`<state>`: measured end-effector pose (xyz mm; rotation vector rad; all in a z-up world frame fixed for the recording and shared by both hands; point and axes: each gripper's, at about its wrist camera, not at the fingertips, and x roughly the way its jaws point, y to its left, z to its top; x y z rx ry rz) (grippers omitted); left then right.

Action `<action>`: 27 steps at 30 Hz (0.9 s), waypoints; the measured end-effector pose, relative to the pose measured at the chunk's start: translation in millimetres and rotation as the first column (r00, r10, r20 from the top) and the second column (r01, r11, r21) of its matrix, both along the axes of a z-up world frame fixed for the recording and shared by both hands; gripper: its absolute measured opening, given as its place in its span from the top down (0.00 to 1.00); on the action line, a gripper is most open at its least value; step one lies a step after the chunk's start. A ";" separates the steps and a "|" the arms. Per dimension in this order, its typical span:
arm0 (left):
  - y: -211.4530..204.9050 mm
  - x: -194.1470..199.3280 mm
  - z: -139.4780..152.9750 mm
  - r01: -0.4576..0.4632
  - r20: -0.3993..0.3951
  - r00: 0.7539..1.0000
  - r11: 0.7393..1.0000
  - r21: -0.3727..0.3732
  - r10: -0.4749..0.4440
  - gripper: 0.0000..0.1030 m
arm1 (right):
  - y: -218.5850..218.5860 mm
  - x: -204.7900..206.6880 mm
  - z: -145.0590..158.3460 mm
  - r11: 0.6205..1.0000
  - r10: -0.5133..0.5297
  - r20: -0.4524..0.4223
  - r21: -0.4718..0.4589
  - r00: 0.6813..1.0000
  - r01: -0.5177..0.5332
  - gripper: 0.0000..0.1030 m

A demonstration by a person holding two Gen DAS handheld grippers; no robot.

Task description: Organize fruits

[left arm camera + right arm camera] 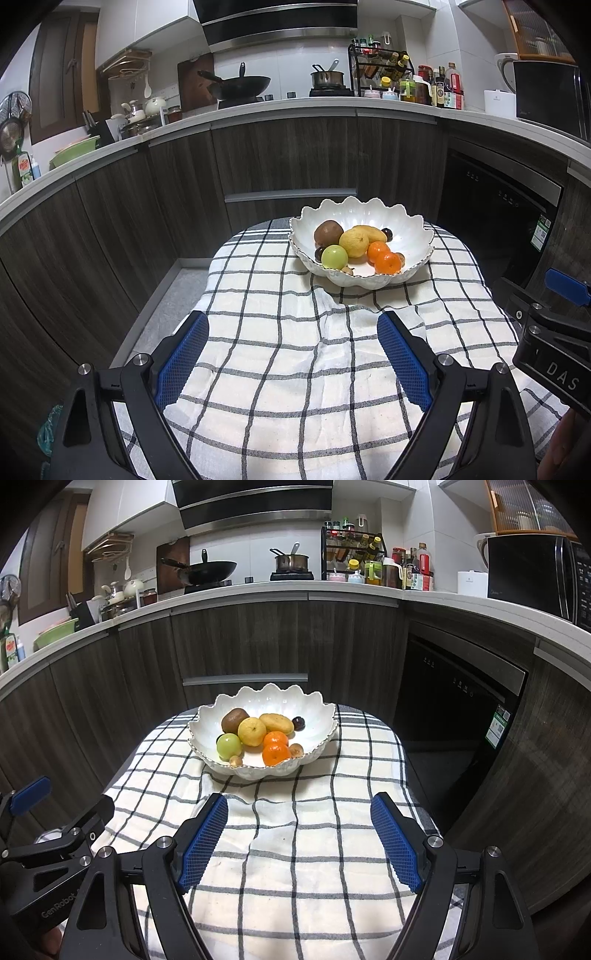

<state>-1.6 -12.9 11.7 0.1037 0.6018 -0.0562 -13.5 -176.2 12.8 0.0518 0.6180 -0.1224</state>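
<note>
A white scalloped bowl (402, 225) (317, 710) stands at the far end of a table under a checked cloth (288, 354) (306, 849). In it lie a kiwi (328, 232) (235, 719), a lemon (354, 242) (252, 731), a yellow mango (375, 232) (277, 722), a green apple (334, 256) (229, 746), two oranges (388, 262) (276, 754), dark plums (298, 723) and small brown fruits (296, 750). My left gripper (293, 325) is open over the cloth, short of the bowl. My right gripper (299, 806) is open too, with nothing between its fingers.
Dark wood cabinets (288, 155) and a white counter (280, 105) run behind the table, with a wok (243, 86), a pot (327, 79) and a spice rack (384, 70). A dishwasher (454, 698) stands at right. Floor (162, 314) shows left of the table.
</note>
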 end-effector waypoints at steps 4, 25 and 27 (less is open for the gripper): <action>-0.1 0.0 -0.2 0.000 -0.001 1.000 1.000 0.001 0.000 0.09 | 0.1 -0.2 -0.1 1.000 0.001 0.003 -0.001 1.000 -0.001 0.22; 0.5 -2.2 0.0 0.003 0.008 1.000 1.000 -0.009 -0.003 0.09 | -0.4 -0.5 0.0 1.000 0.000 0.003 0.001 1.000 0.000 0.22; 1.7 -1.9 0.4 0.006 0.006 1.000 1.000 -0.020 -0.006 0.09 | 0.2 -0.4 -0.3 1.000 -0.001 0.001 -0.001 1.000 0.001 0.22</action>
